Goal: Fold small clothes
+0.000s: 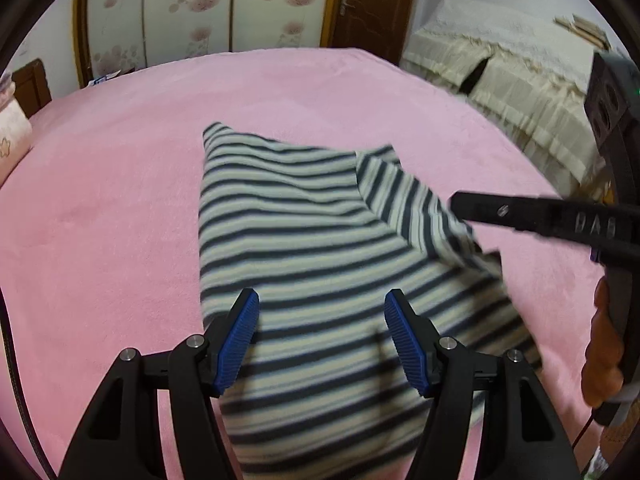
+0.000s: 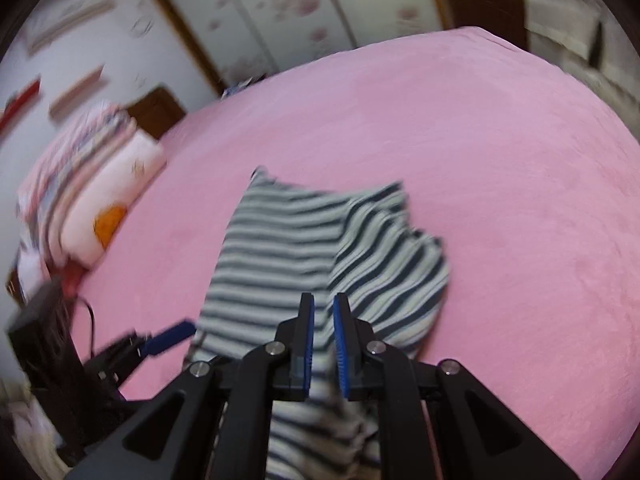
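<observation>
A small garment (image 1: pixel 300 220) with dark and cream stripes lies on the pink blanket (image 1: pixel 100 200). My left gripper (image 1: pixel 322 296) hovers over its near part, open, with nothing pressed between the blue pads. From the right, my right gripper (image 1: pixel 458 206) reaches in and holds up a side flap of the cloth. In the right wrist view the right gripper (image 2: pixel 323 298) has its jaws nearly together, pinching a fold of the striped garment (image 2: pixel 280 240). One blue pad (image 2: pixel 172 334) of the left gripper shows at the lower left.
The pink blanket (image 2: pixel 500 160) spreads wide around the garment. Stacked pillows and bedding (image 2: pixel 100 200) lie at the left. A cream-covered piece of furniture (image 1: pixel 500 80) stands beyond the bed's right edge. Floral wardrobe doors (image 1: pixel 200 8) are behind. A hand (image 1: pixel 604 340) grips the right tool.
</observation>
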`<state>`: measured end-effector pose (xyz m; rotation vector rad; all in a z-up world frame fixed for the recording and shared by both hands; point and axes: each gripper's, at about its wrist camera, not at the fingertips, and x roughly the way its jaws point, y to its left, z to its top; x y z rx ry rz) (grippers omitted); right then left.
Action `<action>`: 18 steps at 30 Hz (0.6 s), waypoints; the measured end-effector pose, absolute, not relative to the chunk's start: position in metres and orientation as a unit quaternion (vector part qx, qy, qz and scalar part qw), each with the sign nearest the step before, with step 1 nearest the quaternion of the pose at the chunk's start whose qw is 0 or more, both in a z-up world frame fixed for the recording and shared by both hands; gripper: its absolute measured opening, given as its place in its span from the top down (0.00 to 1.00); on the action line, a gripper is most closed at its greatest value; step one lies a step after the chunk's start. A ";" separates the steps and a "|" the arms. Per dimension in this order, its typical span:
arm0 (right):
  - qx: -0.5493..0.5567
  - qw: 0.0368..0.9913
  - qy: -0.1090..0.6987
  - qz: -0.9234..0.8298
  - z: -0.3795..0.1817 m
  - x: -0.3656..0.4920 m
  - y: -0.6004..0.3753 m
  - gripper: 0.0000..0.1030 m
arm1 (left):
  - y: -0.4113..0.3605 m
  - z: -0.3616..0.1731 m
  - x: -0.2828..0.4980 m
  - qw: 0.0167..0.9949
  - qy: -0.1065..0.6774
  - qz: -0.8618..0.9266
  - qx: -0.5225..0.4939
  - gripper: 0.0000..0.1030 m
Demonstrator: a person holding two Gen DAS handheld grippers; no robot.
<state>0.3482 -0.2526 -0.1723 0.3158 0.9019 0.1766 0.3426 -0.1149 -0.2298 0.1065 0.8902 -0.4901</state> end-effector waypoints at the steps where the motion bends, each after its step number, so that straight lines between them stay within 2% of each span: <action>1: 0.139 0.884 0.439 0.081 -0.175 0.344 -0.247 0.89 | -0.115 -0.234 0.341 0.869 0.433 -0.233 0.056 0.38; 8: 0.127 0.872 0.472 0.017 -0.214 0.315 -0.264 0.93 | -0.103 -0.254 0.330 0.862 0.446 -0.224 0.087 0.38; 18: 0.172 0.865 0.471 -0.008 -0.202 0.261 -0.298 0.92 | -0.064 -0.237 0.307 0.858 0.464 -0.208 0.066 0.38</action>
